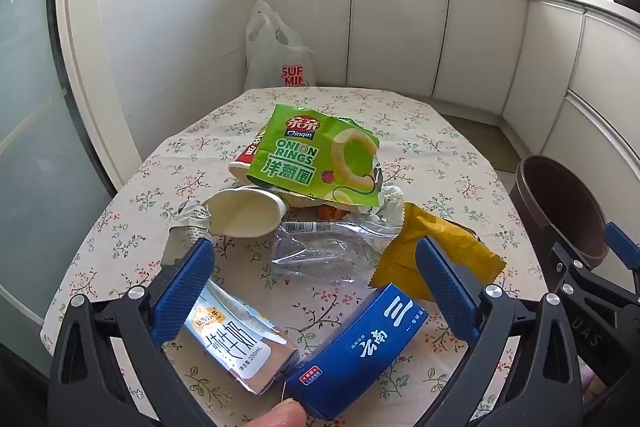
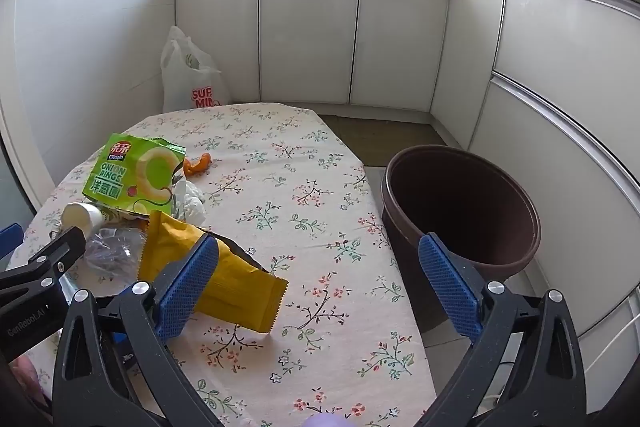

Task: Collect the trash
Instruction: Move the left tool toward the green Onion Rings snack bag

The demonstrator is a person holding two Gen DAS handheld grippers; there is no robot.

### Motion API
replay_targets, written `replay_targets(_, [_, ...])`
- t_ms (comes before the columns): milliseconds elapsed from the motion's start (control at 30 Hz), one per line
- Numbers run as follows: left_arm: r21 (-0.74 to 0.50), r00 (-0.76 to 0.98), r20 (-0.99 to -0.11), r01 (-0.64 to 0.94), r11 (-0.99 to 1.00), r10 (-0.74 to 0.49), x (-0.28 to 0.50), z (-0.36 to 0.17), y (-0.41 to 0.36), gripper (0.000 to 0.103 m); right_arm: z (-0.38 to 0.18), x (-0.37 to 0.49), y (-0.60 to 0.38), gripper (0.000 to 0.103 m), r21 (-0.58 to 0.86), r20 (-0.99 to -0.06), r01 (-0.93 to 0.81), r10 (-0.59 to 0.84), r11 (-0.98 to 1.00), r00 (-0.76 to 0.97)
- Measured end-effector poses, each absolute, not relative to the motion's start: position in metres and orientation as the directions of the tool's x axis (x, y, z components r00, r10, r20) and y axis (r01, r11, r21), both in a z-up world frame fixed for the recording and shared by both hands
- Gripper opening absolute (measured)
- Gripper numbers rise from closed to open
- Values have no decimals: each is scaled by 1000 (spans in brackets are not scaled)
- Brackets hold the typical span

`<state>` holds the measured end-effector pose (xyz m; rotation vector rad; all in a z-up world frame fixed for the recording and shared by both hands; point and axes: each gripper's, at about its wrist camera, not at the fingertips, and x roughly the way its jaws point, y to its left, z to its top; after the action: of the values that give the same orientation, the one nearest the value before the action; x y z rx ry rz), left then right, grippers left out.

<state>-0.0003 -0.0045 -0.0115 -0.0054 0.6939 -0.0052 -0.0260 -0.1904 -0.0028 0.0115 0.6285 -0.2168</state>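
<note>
Left wrist view: blue box [image 1: 360, 351] and milk carton [image 1: 240, 343] lie nearest on the floral bench [image 1: 452, 151], between the left gripper [image 1: 316, 291] jaws, which stand wide open and hold nothing. Beyond lie a clear wrapper [image 1: 328, 251], yellow packet [image 1: 440, 251], paper cup [image 1: 244, 211] and green snack bag [image 1: 316, 159]. A fingertip [image 1: 280, 415] is cut off below.

Right wrist view: right gripper [image 2: 320, 287], jaws wide open and empty, above bare cloth; its left pad hides part of the yellow packet [image 2: 236, 291]. Brown bin [image 2: 460, 211] stands beside the bench; white shopping bag [image 2: 188, 79] on the floor.
</note>
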Motion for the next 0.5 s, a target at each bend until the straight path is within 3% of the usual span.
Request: replay_targets(500, [-7, 766, -643, 3, 1000, -7, 1, -12, -4, 97, -1, -30, -194, 96, -55, -582, 205, -199, 977, 788])
